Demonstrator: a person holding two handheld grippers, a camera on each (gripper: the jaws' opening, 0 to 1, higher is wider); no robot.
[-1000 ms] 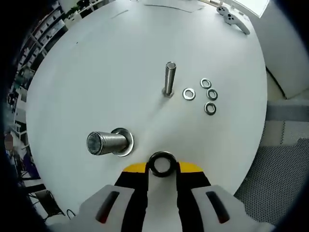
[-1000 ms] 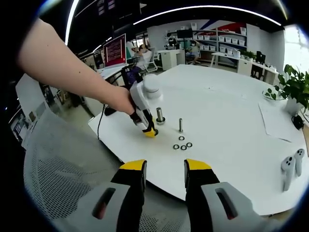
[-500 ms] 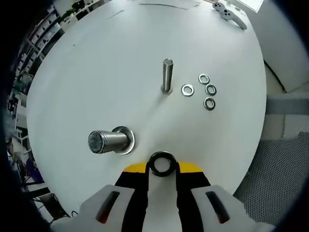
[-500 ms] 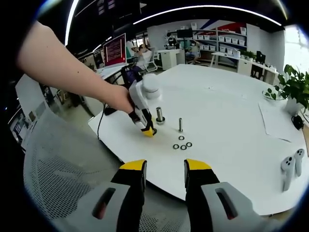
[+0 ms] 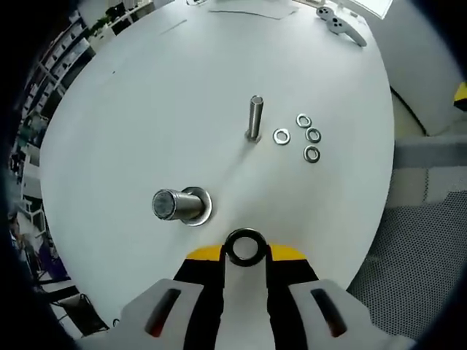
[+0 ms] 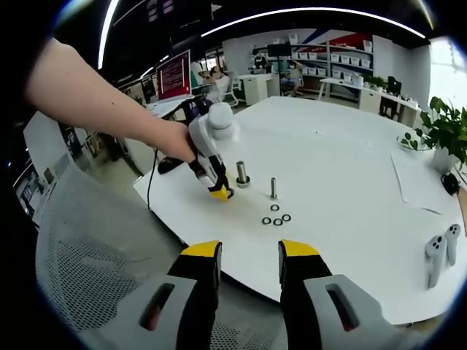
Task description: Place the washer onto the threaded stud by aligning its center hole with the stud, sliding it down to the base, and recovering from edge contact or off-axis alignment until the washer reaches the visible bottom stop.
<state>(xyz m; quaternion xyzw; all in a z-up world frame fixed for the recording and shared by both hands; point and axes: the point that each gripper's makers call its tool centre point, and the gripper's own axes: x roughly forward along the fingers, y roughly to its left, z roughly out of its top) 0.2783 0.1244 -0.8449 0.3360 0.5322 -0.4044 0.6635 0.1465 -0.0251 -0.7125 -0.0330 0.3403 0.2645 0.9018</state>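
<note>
The left gripper view looks steeply down, close over the surface [image 5: 146, 109]; the right gripper view faces it from farther back; both share the studs [image 5: 254, 117] [image 6: 273, 188].

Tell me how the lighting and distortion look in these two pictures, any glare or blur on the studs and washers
Left gripper view: even, soft light on the white table, faint shadows, the thick stud and loose washers sharp; fisheye bends the table edge. Right gripper view: bright ceiling strip glare and window wash-out at right, strong fisheye curve, the thin stud small but clear.
</note>
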